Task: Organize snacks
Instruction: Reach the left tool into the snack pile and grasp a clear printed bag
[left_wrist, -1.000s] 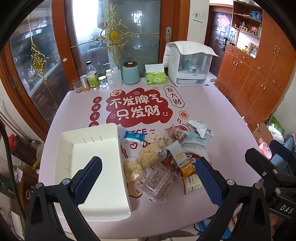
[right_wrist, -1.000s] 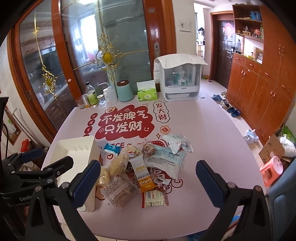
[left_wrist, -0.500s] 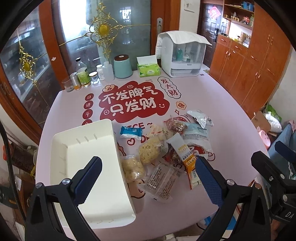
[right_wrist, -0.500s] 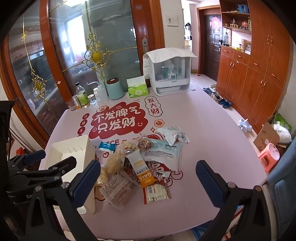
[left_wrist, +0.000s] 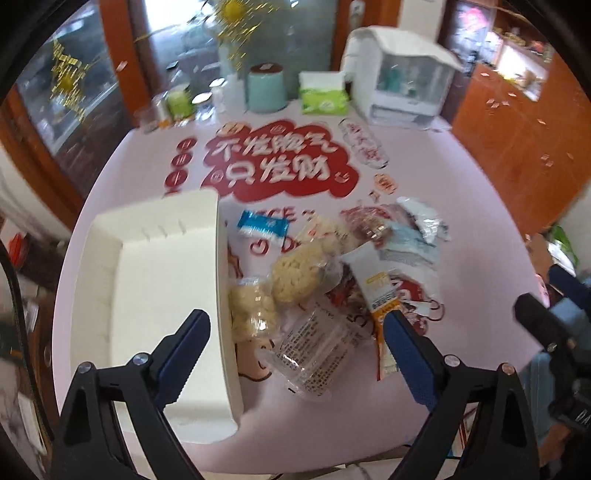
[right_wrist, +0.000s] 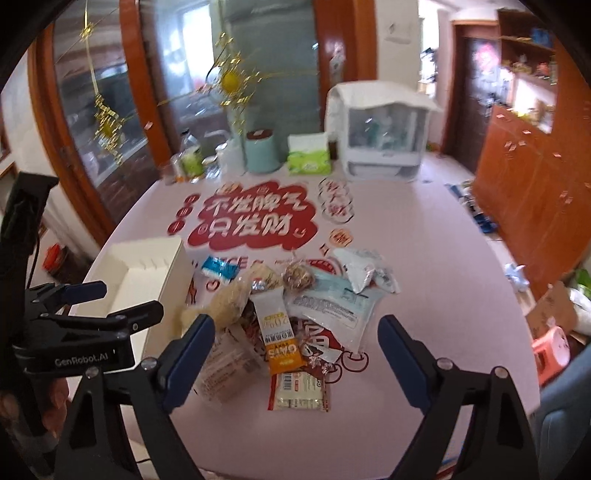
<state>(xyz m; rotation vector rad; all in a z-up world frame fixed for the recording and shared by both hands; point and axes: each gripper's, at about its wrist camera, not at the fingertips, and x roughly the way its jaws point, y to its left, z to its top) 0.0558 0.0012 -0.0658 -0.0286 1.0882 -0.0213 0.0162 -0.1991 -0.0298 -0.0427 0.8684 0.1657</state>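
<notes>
We see left gripper wide apart, holding nothing, above near edge of white bin. Right gripper also wide apart, nothing between fingers, above snack pile. Pile lies on pink table, just right of bin, some packets touching its wall.

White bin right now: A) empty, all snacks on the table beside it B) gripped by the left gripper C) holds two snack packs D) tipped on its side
A: the white bin shows only bare floor, the snack pile lies on the table beside it, and the left gripper hangs open above.
</notes>
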